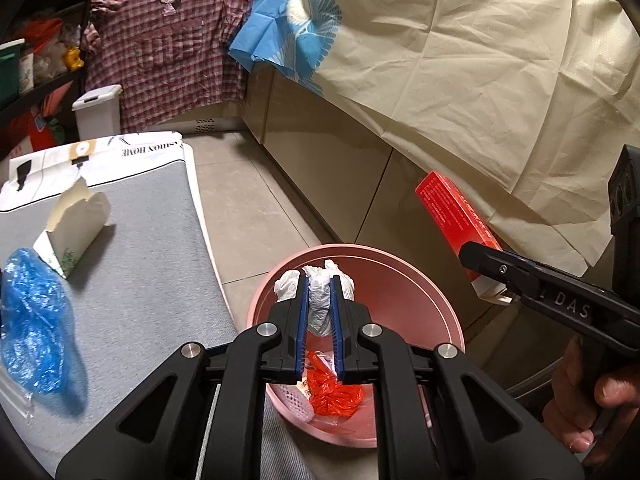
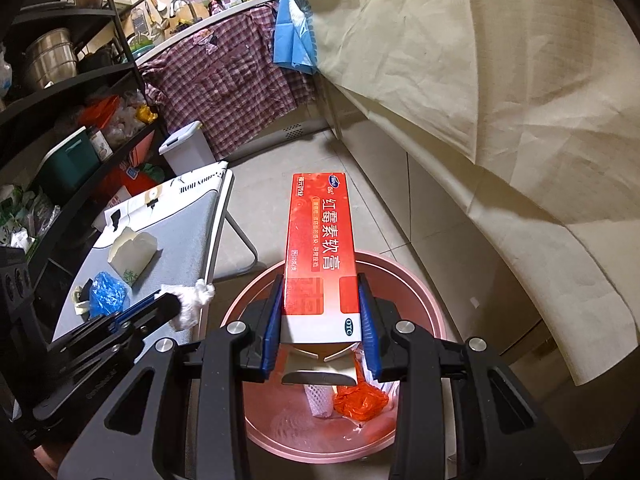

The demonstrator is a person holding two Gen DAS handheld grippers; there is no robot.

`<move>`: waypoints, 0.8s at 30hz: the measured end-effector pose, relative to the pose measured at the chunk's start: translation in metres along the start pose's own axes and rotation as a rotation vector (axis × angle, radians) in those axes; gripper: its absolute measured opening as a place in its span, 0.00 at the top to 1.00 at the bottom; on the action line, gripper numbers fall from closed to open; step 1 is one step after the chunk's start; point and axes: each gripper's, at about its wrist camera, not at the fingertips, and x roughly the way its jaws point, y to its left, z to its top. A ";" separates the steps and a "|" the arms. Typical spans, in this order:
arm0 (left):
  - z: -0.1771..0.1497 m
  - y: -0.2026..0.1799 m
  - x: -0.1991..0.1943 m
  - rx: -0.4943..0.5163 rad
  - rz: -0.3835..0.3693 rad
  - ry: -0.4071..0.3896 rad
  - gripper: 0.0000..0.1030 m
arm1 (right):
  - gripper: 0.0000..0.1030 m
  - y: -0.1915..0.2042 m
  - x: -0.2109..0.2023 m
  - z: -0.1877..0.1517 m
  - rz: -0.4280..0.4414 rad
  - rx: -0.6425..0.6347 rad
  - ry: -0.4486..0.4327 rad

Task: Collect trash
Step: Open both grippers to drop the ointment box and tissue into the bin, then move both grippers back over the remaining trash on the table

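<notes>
- While both loads hang over the pink bin (image 1: 448, 312), the left hand-held gripper (image 1: 320, 280) pinches a crumpled white paper wad (image 1: 320, 304) between its blue pads, with the wad bulging out at 12 o'clock past the tips.
- The right hand-held gripper (image 2: 320, 280) is clamped on a red carton (image 2: 320, 236) near its open white end, the long body reaching toward 12 o'clock above the bin.
- Inside the bin lie an orange plastic scrap (image 2: 360, 400) and a white foam net (image 2: 318, 400).
- On the grey surface (image 1: 140, 280), at 9 o'clock from the bin, remain a torn white paper box (image 1: 76, 232) and a blue plastic cover (image 1: 36, 324).
- The wad looks soft and nearly weightless; a squeeze anywhere should hold it.
- The carton seems light and stiff but crushable, best gripped across its narrow sides.
- The blue plastic cover likely handles limp and slippery, so bunching a fold would suit; the paper box probably dents easily.
</notes>
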 end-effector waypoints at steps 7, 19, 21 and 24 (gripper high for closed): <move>-0.001 0.000 0.013 -0.012 -0.016 0.025 0.85 | 0.61 -0.002 0.006 0.001 -0.025 0.002 0.012; -0.001 -0.004 0.004 -0.014 -0.013 0.016 0.70 | 0.54 -0.007 0.005 0.002 -0.041 0.011 -0.009; 0.000 -0.003 -0.003 -0.016 -0.008 0.010 0.70 | 0.54 -0.006 0.004 0.002 -0.043 0.006 -0.013; 0.000 -0.002 -0.015 -0.015 0.002 0.000 0.70 | 0.54 -0.006 0.002 0.002 -0.046 -0.001 -0.024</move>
